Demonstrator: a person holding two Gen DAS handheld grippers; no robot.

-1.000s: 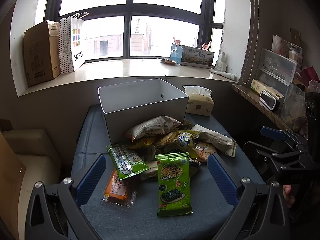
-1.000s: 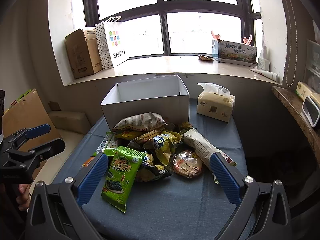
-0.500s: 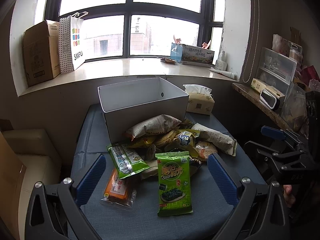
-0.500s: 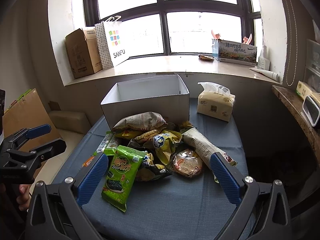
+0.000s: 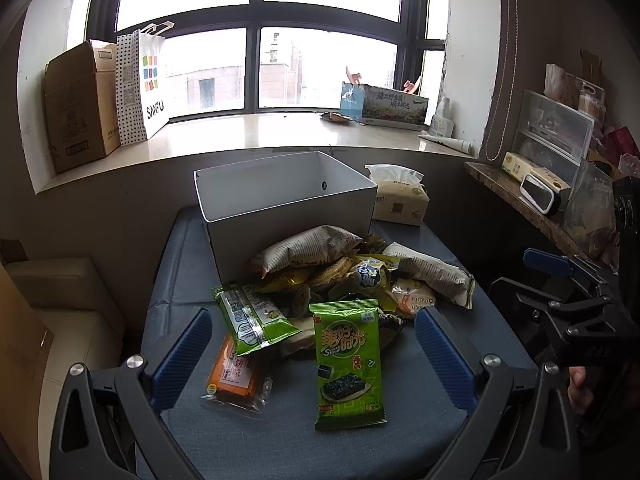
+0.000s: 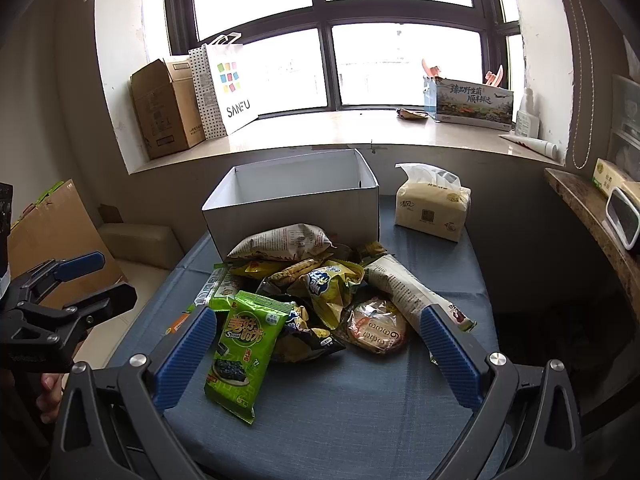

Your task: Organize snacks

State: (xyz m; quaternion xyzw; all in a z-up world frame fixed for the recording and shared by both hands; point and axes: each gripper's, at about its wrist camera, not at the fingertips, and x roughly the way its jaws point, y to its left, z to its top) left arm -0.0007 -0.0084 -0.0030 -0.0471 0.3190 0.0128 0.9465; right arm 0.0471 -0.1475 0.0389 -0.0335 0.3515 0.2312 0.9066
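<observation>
1. Big dark-framed window (image 5: pixel 256 40), bright overcast daylight
2. Pale stone sill (image 5: pixel 240 136) with cardboard box (image 5: pixel 80 104), white paper bag (image 6: pixel 224 84)
3. Cluttered side shelf (image 5: pixel 520 200) right
4. Cream seat (image 5: pixel 60 292) left, below the sill

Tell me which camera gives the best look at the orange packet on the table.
The left wrist view: the orange packet lies in plain sight there, only its top end tucked under a green bag. In the right wrist view only an orange sliver shows beside the pile.

snack pile (image 5: pixel 336 292) before box (image 5: pixel 288 216), tissue pack (image 5: pixel 400 200) right
</observation>
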